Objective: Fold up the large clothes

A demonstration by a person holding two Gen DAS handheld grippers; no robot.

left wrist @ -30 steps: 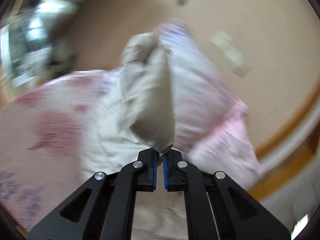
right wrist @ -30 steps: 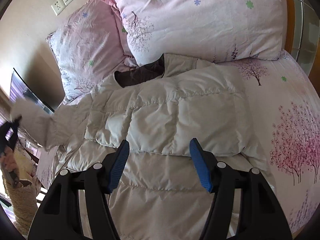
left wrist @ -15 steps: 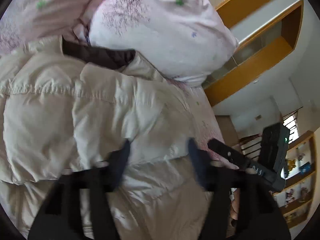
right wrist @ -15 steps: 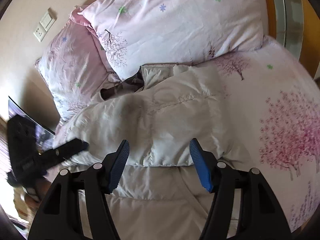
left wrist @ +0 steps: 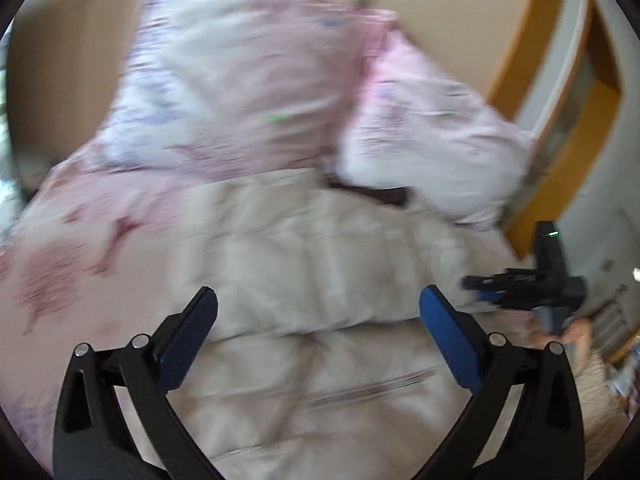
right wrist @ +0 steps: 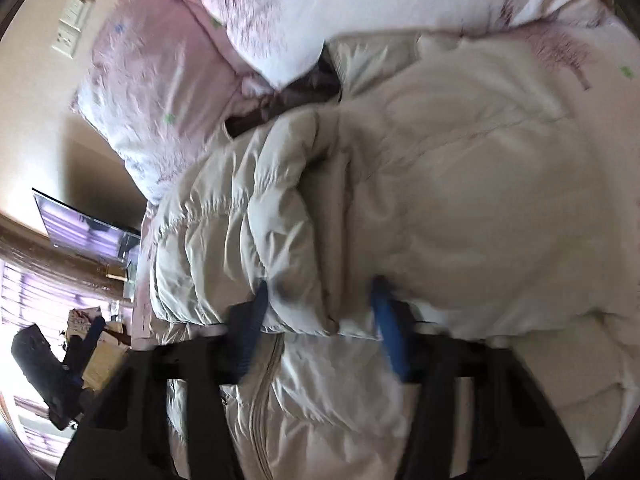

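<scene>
My left gripper point(left wrist: 318, 322) hangs over the near half of the jacket point(left wrist: 320, 280), its jaws opening to their widest with nothing between the pads, only cream quilting below them. I judge it free so that it can reach for the next edge.

My right gripper point(right wrist: 320, 316) is low on the jacket, and its jaws are closing on a raised ridge of padded fabric at the near edge of the folded-over panel. The picture is smeared there, so I cannot tell whether the pads already press the cloth or only flank it; I take it as a bite just forming. A ridge is the sensible spot on so puffy a garment, since flat quilting gives the pads nothing to pinch.

The jacket lies spread on the bed point(left wrist: 68, 264), cream side up, a zip line point(right wrist: 260, 392) running toward me down the near part. One side panel is laid across the body, which I read as a first fold made, with the lower part not yet brought up.

Farther off, the dark collar lining point(right wrist: 296, 96) opens toward two floral pillows point(right wrist: 168, 92). The collar sits tucked against them, so the folding has to work from my end. Behind them stands the wall with a socket plate point(right wrist: 74, 28).
</scene>
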